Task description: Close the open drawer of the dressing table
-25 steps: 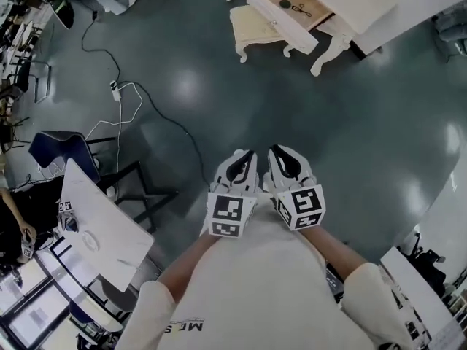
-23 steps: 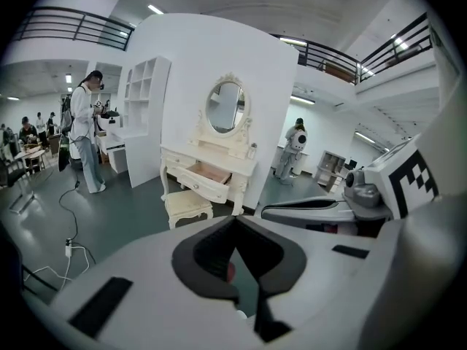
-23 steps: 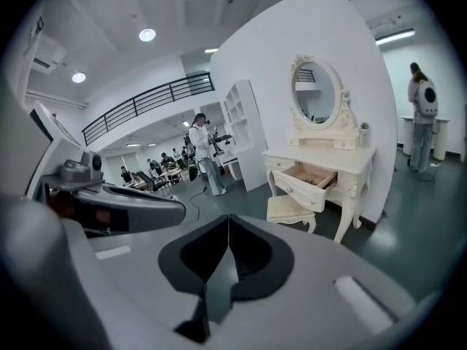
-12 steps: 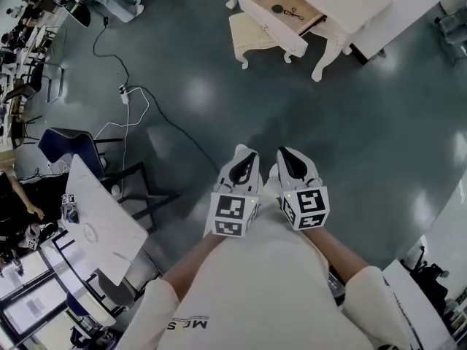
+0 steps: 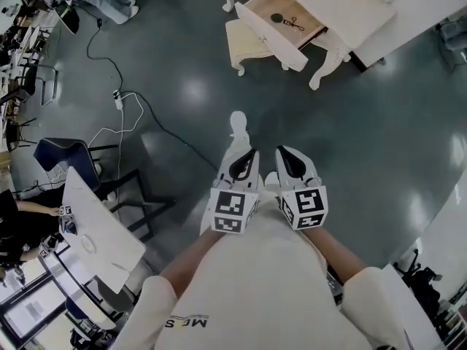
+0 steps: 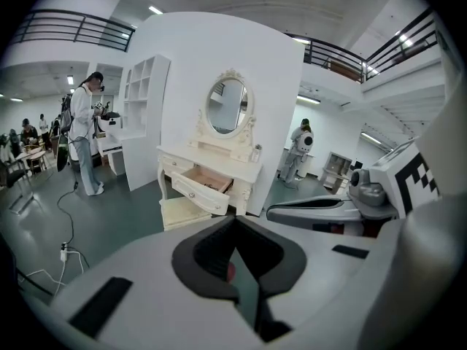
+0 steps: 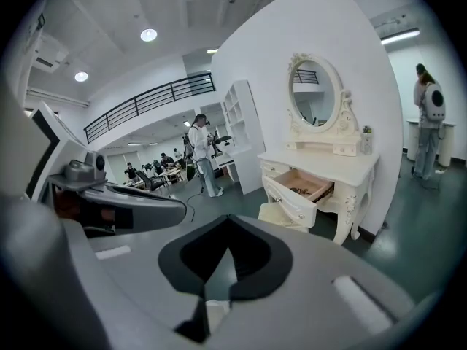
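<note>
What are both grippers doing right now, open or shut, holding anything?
Left gripper: shut, holding nothing.
Right gripper: shut, holding nothing.

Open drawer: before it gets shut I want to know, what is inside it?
In the open drawer, a small dark round object and a thin dark item lie on its wooden floor. Its rear is hidden under the tabletop.

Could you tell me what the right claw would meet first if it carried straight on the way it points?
Probably bare floor: the shut right claw tilts downward and open floor lies ahead. The stool and open drawer stand farther on, slightly right, though depth is unclear.
</note>
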A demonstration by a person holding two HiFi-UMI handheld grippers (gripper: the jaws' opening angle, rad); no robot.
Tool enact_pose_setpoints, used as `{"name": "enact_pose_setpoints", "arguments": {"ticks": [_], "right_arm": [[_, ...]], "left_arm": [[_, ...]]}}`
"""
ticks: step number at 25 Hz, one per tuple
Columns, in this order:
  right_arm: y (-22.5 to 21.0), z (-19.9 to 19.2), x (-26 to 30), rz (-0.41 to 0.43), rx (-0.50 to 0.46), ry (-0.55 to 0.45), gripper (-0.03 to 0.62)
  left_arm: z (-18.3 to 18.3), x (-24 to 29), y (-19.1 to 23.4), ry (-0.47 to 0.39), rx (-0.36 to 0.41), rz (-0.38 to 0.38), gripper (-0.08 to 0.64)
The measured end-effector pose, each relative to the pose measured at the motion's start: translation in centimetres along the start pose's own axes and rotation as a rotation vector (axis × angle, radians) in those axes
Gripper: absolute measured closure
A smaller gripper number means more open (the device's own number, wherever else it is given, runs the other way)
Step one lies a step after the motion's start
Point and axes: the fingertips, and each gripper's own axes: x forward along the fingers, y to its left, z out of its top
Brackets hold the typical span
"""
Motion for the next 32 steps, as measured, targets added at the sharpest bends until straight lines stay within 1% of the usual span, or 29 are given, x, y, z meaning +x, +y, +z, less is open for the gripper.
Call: {"name": "enact_pose_setpoints", "arguments": {"ticks": [5, 10, 14, 18, 22, 26, 32], "right_arm": [[-1.6, 3.4, 6.2, -0.036, 0.024, 0.009, 0.591], [-1.6, 7.4, 13.8, -0.066, 0.035, 0.018, 0.591], [-2.5, 10.3, 19.7, -0.114, 0.068, 0.028, 0.591], [-2.5, 12.6, 23.9, -0.161, 0.090, 0.030, 0.591], [-3.2, 13.8, 26.9, -0.179, 0.085, 0.044, 0.591], [-3.6, 14.5, 27.8, -0.186, 0.055, 0.061, 0.591], [-5.9, 15.0, 30.7, -0.160, 0.037, 0.085, 0.591]], "left_arm": [[3.9, 4.1, 4.7, 0.027, 0.004, -0.033, 0.551], [7.9, 8.1, 11.4, 0.058, 0.003, -0.075, 0.551], [11.0, 11.3, 16.2, 0.088, 0.016, -0.132, 0.551], [12.7, 12.8, 19.7, 0.113, 0.003, -0.182, 0.551], [13.2, 14.9, 21.4, 0.136, -0.010, -0.216, 0.551], [13.5, 15.9, 22.2, 0.150, -0.026, -0.227, 0.551], [14.3, 19.1, 23.3, 0.177, -0.012, -0.225, 0.551]]}}
